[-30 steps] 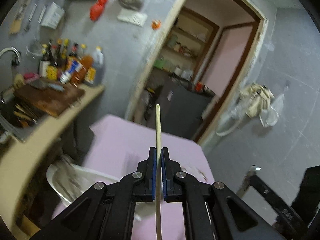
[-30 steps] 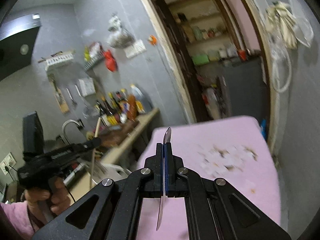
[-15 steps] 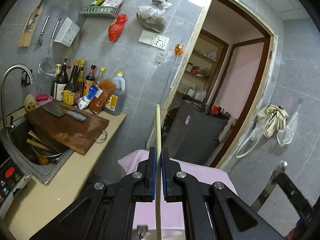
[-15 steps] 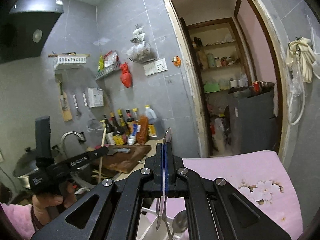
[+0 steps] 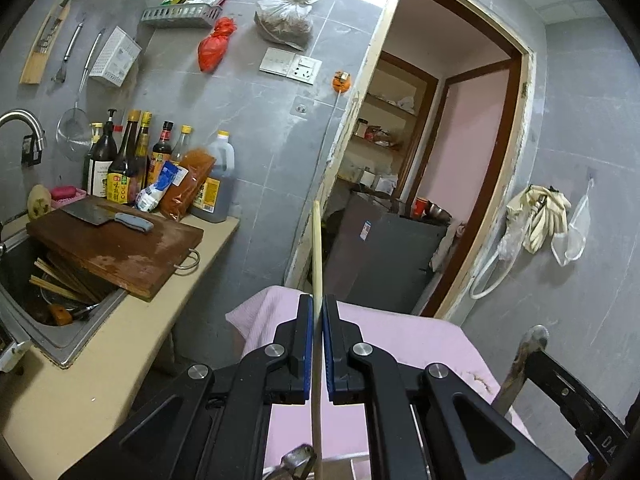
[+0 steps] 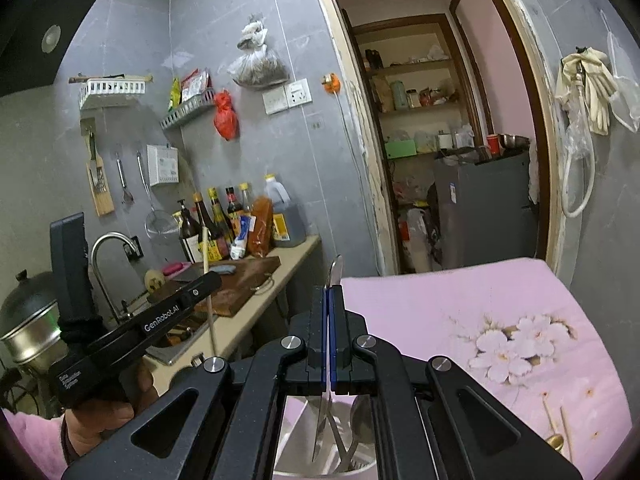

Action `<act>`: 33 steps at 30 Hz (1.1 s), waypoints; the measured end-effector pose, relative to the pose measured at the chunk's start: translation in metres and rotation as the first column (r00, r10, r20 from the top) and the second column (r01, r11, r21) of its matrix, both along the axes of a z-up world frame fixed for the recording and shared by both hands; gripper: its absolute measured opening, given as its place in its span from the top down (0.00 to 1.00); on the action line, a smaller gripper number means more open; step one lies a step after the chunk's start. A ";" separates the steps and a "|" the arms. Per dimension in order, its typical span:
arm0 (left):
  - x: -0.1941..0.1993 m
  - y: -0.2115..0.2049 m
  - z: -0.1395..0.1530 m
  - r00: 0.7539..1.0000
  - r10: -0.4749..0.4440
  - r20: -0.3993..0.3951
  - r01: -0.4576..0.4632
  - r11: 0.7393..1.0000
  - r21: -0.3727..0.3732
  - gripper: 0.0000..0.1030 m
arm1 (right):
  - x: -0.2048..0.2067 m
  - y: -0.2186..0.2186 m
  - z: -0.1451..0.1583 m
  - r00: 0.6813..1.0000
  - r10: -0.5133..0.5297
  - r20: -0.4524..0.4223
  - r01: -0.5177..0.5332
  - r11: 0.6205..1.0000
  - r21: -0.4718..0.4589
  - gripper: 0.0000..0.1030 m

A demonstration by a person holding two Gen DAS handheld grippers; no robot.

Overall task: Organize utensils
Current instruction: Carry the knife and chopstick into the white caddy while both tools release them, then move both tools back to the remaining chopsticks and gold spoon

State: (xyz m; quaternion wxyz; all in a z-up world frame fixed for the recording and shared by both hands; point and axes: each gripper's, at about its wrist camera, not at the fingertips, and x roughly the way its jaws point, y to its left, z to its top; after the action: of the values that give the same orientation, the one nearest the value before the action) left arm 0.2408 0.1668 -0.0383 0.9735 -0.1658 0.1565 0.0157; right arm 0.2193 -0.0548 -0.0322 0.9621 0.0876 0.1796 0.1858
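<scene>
My left gripper [image 5: 315, 308] is shut on a pale wooden chopstick [image 5: 317, 256] that stands upright; it also shows in the right wrist view [image 6: 208, 276]. My right gripper [image 6: 331, 300] is shut on a metal knife [image 6: 323, 424] held upright, blade down over a white utensil holder [image 6: 316, 472] with spoons [image 6: 360, 416] in it. The holder stands on the pink cloth-covered table [image 6: 460, 312]. The right gripper also shows at the lower right of the left wrist view [image 5: 560, 392].
A counter [image 5: 132, 328] on the left carries a wooden cutting board [image 5: 116, 248] with a cleaver, sauce bottles [image 5: 132, 160] and a sink [image 5: 36, 292] with dishes. Loose chopsticks [image 6: 564, 428] lie on the cloth. A doorway [image 5: 424, 200] is behind the table.
Both grippers have tilted upward, so the wall and doorway fill the views. The knife blade now hangs over the white holder. Both grips are unchanged.
</scene>
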 end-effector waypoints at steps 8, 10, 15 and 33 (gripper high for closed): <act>-0.012 -0.009 -0.006 1.000 0.003 -0.006 -0.003 0.999 0.048 0.95 | 0.000 0.003 -0.011 0.999 0.023 -0.035 -0.024 0.999 -0.029 0.98; -0.017 -0.012 -0.005 0.999 -0.018 -0.028 0.020 0.997 0.070 0.95 | -0.002 0.002 -0.013 0.998 0.030 -0.049 -0.032 0.999 -0.034 0.98; -0.026 -0.014 -0.003 0.994 -0.047 -0.099 0.056 0.994 0.092 0.69 | -0.005 -0.005 -0.013 0.995 0.043 -0.085 -0.046 0.998 -0.036 0.98; -0.063 -0.072 0.044 0.997 0.040 -0.063 -0.034 0.995 0.093 0.03 | -0.028 -0.095 0.032 1.000 0.020 0.008 -0.020 1.000 -0.006 0.38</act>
State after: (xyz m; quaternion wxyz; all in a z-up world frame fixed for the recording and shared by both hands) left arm 0.1775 0.0945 0.0059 0.9741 -0.1232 0.1838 0.0461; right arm 0.1916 -0.1497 -0.0003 0.9611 0.0823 0.1771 0.1953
